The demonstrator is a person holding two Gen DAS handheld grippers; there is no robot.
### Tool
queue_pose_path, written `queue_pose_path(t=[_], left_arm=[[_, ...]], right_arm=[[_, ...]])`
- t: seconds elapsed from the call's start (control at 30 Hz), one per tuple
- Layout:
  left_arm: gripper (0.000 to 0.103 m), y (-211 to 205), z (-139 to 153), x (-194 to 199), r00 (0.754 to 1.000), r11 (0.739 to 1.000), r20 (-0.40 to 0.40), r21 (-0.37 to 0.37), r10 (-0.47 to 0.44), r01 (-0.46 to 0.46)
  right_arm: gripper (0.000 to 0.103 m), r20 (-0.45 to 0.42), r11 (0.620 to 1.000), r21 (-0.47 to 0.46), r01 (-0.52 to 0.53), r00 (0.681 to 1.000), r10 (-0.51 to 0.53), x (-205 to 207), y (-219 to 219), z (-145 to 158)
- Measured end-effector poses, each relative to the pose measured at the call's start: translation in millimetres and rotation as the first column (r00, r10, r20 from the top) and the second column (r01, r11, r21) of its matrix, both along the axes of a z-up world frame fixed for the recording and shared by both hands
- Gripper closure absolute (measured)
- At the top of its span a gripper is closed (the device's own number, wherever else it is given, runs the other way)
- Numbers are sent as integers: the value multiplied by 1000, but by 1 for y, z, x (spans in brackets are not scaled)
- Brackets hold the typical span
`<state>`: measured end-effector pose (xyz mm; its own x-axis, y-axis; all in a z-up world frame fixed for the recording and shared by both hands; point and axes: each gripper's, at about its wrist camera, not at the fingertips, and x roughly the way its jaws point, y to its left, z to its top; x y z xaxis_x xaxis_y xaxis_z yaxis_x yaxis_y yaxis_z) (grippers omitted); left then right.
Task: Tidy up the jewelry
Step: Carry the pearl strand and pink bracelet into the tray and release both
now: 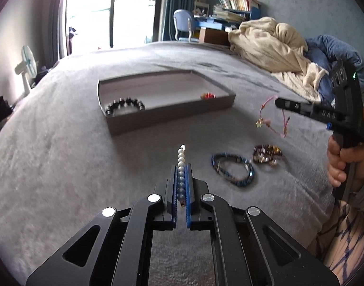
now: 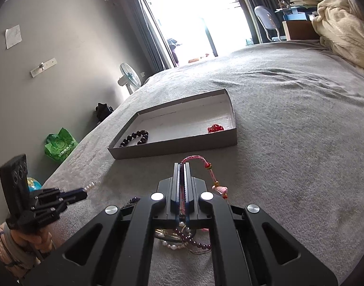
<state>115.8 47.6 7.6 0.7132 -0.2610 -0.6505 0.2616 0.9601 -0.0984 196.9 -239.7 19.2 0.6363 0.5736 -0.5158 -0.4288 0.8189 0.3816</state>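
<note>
Two bracelets being held above bed (image 1: 62,166): pearls (image 1: 181,164) clamped in left hand-held gripper (image 1: 181,166), pink cord (image 2: 196,160) clamped in right hand-held gripper (image 2: 182,166).

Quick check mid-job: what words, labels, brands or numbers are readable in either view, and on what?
None reads clearly.
Raised letters on the right claw: blurred, unreadable.
Print on the green bag: too blurred.
Book spines on the shelf: too small.
Paper on the wall: no legible writing.
</note>
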Motion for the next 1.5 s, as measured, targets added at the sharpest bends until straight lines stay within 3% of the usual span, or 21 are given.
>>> queue_pose_path(t=[0.6, 1.0, 1.27, 1.5], left_arm=[[97, -11, 19, 59, 1000, 999, 14, -47, 10, -9], [97, -18, 26, 124, 1000, 999, 4, -43, 15, -15], [97, -7, 18, 177, 997, 996, -50, -56, 60, -63], [97, -5, 5, 219, 990, 997, -120, -14, 79, -81]], right_arm=[[100, 15, 1000, 6, -29, 999, 28, 43, 14, 18], [100, 4, 998, 34, -48, 999, 48, 110, 35, 31], [100, -45, 999, 8, -46, 998, 47, 169, 52, 20], [100, -72, 997, -79, -21, 997, 15, 213, 71, 2]])
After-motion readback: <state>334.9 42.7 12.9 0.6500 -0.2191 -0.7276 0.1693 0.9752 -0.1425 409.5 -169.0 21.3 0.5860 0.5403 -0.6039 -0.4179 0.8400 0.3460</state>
